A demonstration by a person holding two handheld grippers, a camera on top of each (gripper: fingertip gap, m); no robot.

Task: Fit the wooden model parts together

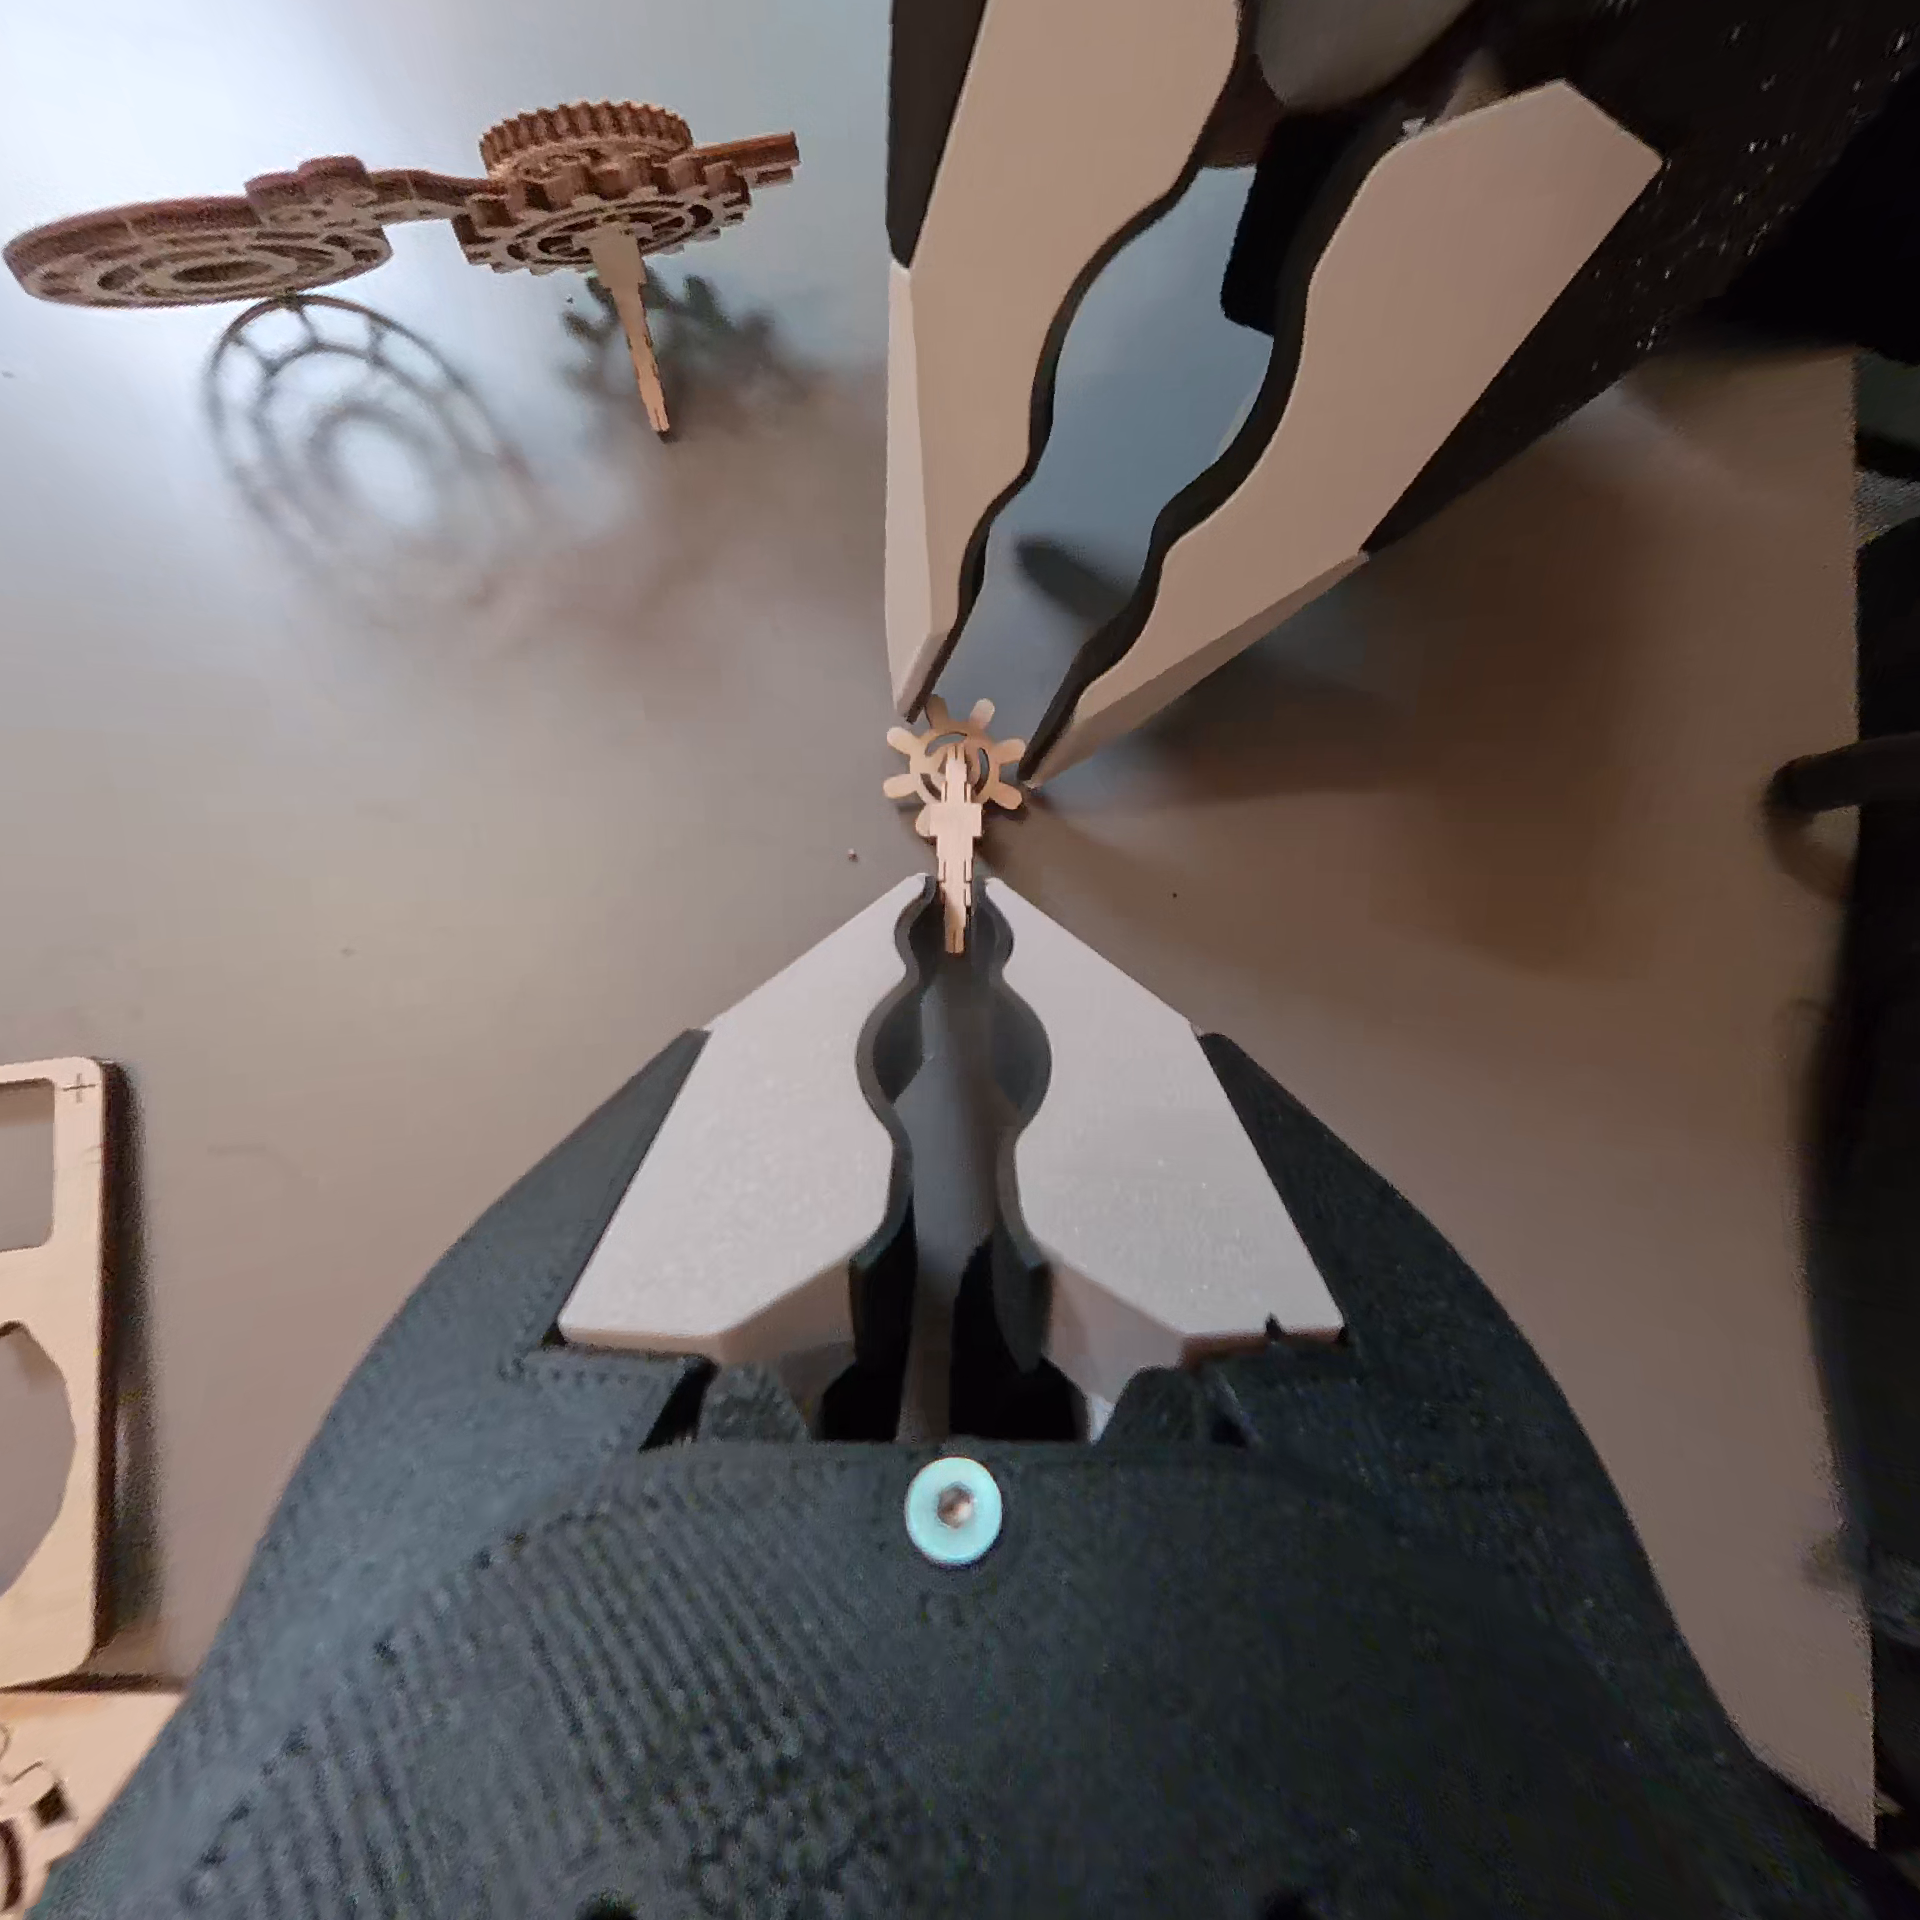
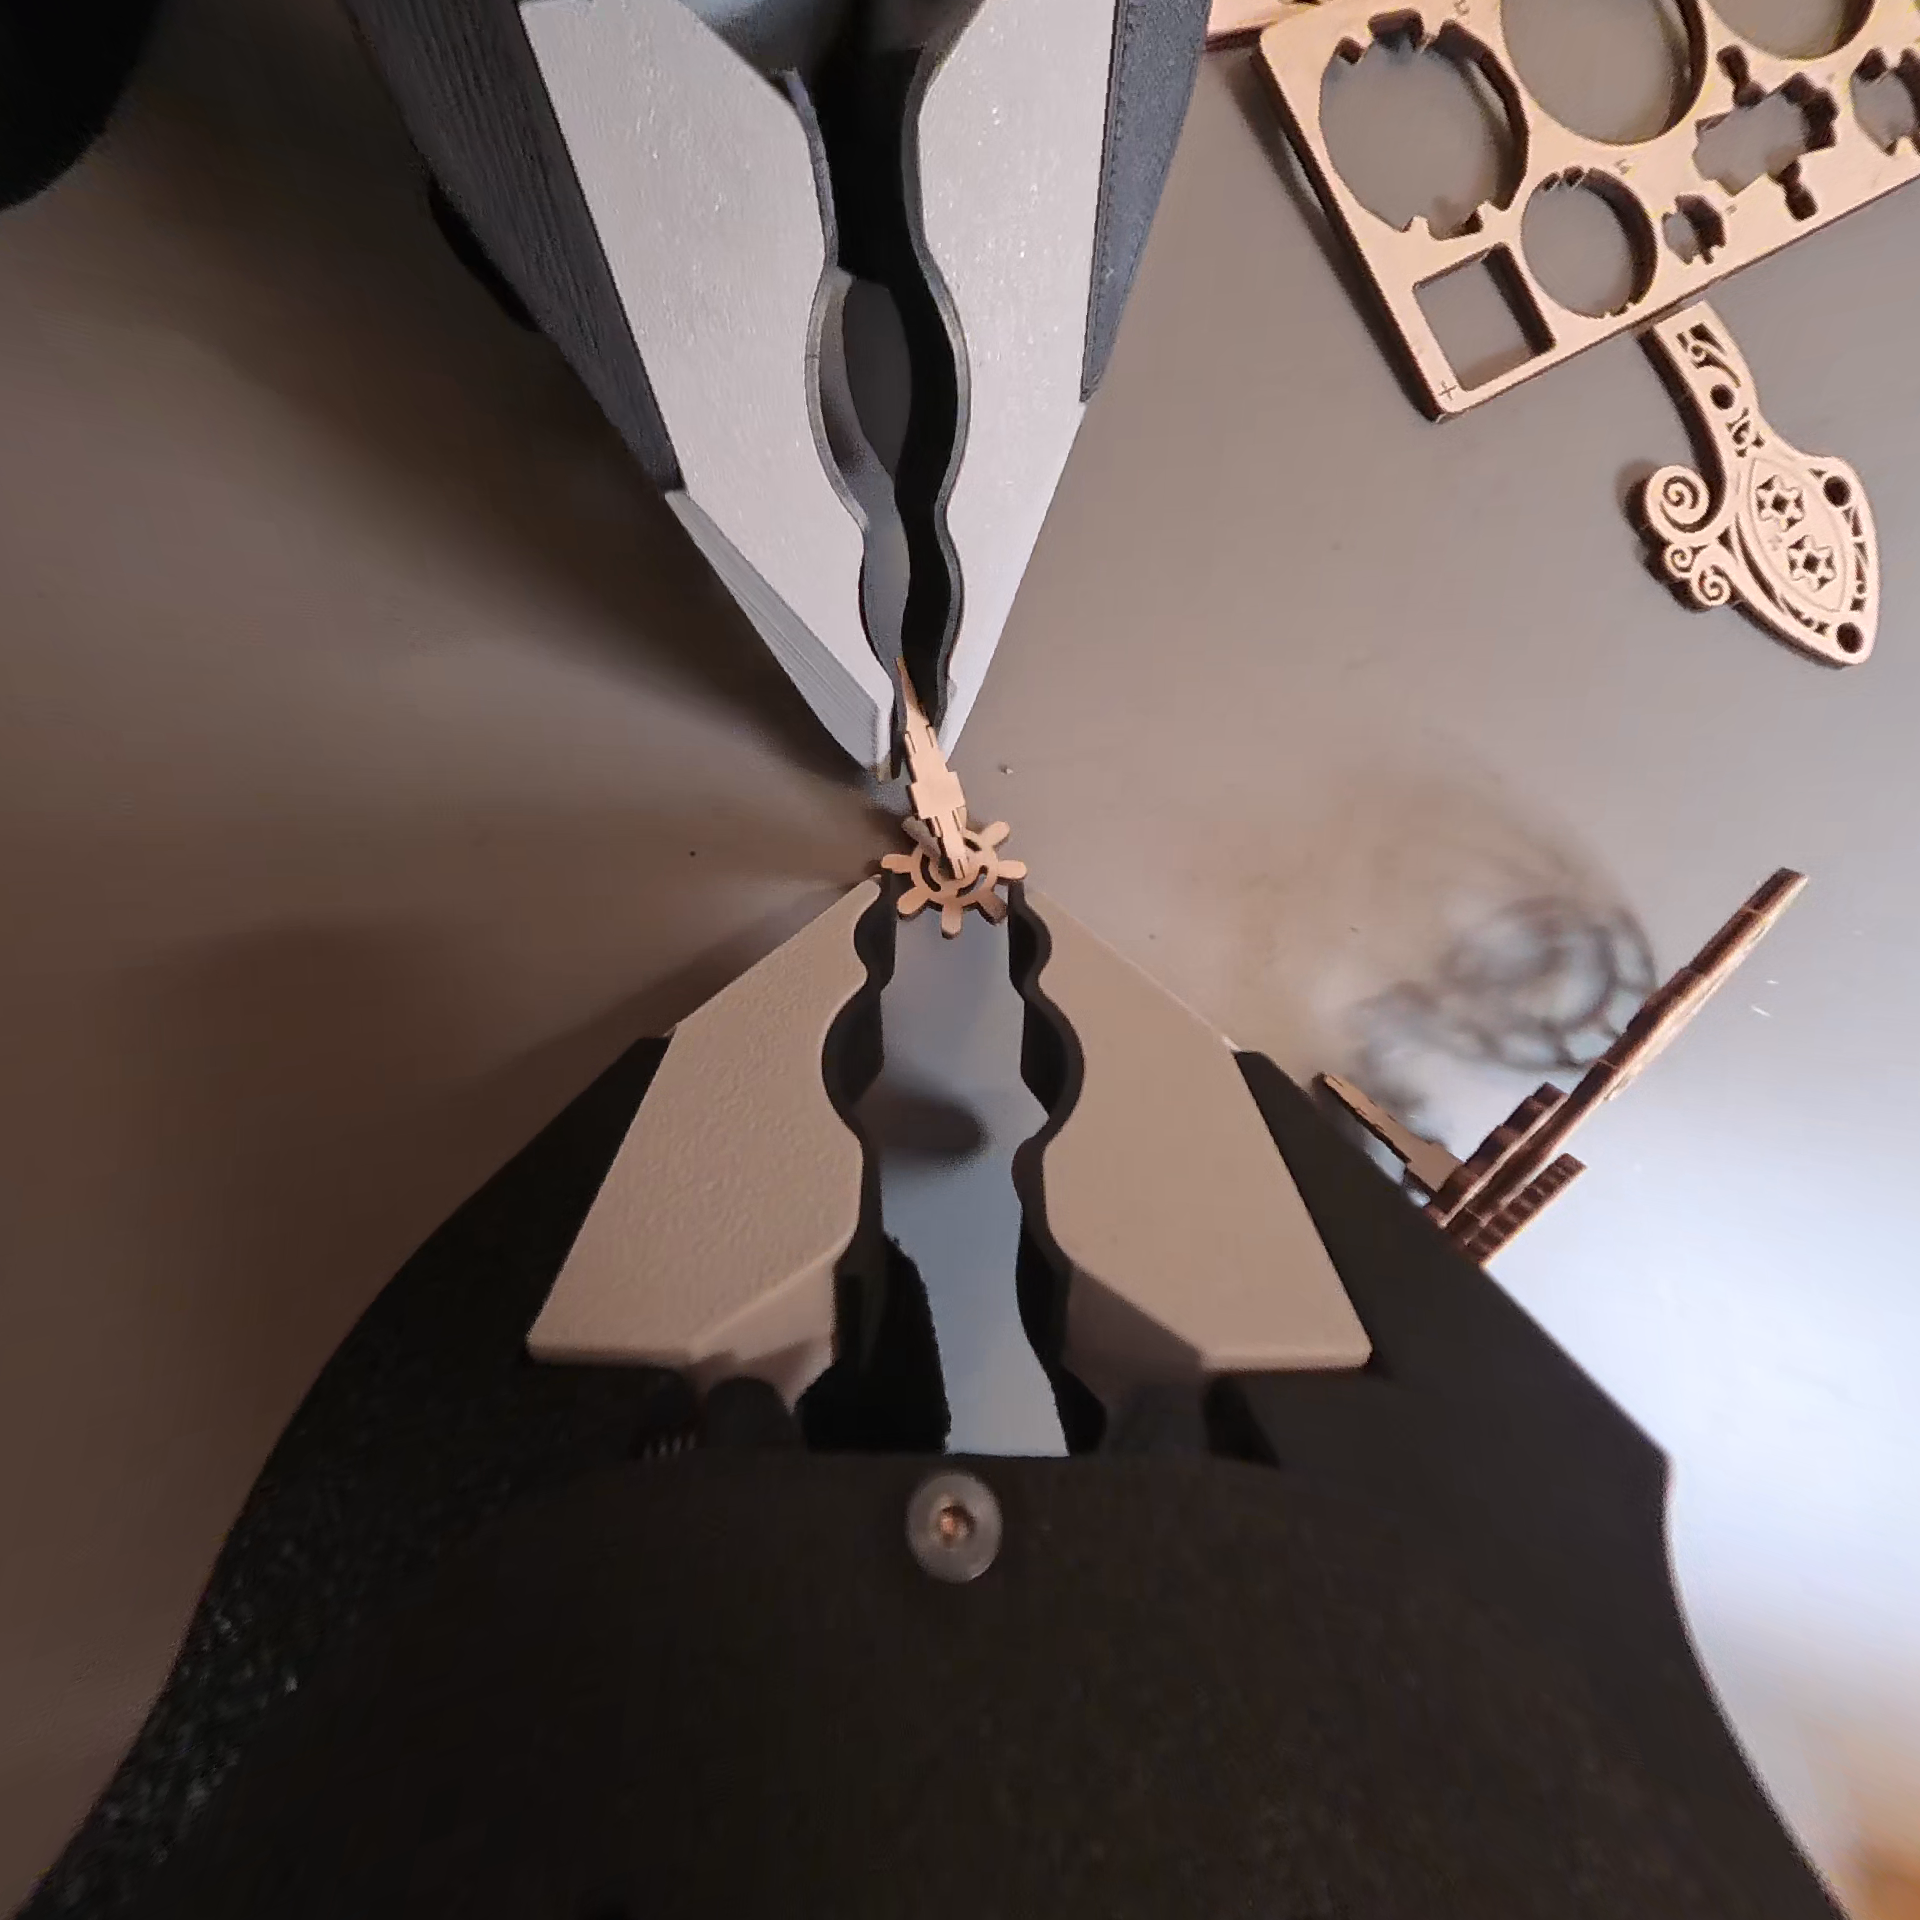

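Pale laser-cut wood makes up both small parts held over the grey tabletop (image 1: 364, 831). The left gripper (image 1: 954, 902) is clenched on the end of a thin notched wooden pin (image 1: 952, 842), which points straight ahead from its tips. The right gripper (image 2: 948, 902) faces it tip to tip and grasps a small spoked wooden gear (image 2: 951, 878) by its rim, the pin's far end sitting at the gear's centre hole. Ahead and left of the left gripper stands a darker assembled wooden gear mechanism (image 1: 416, 223). Ahead and right of the right gripper lie an emptied wooden parts sheet (image 2: 1579, 197) and an ornate wooden pendulum piece (image 2: 1766, 520).
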